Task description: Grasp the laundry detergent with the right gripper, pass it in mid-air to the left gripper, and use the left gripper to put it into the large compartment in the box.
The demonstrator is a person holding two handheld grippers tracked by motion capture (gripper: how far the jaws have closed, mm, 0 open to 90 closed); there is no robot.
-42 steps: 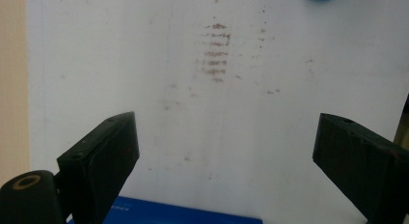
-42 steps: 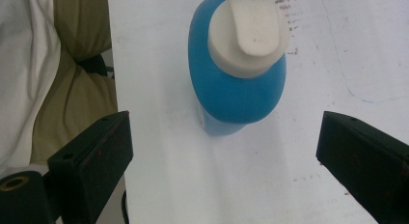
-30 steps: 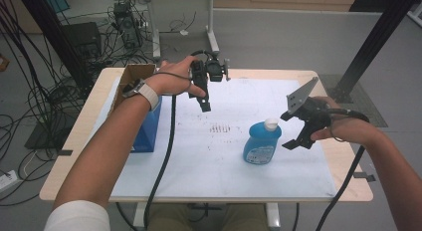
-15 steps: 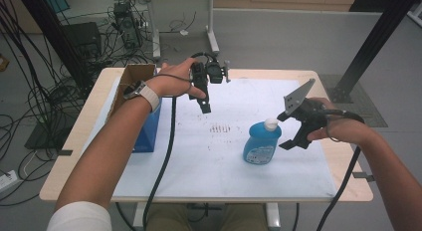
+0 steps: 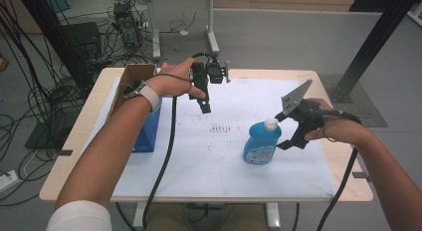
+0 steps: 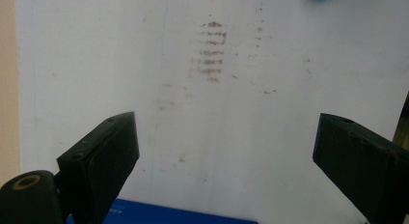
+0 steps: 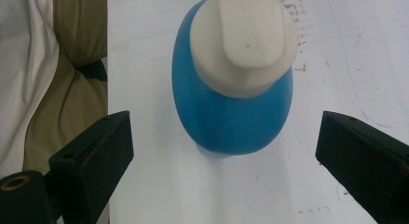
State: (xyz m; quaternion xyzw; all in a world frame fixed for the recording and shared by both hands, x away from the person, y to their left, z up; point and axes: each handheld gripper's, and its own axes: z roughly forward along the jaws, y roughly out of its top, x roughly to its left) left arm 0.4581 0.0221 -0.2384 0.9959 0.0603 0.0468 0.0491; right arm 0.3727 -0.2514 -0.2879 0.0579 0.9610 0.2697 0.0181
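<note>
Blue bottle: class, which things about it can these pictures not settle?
- Label text on the blue bottle: too small in the high view.
- Its base: hidden under its own body and white cap in the right gripper view.
- Its body: cut off by the top edge in the left gripper view.

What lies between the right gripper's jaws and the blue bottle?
Nothing: in the right gripper view, bare white table cover separates the open right gripper from the blue bottle.

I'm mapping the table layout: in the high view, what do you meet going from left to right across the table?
Cardboard box → left tool → blue bottle → right tool.
</note>
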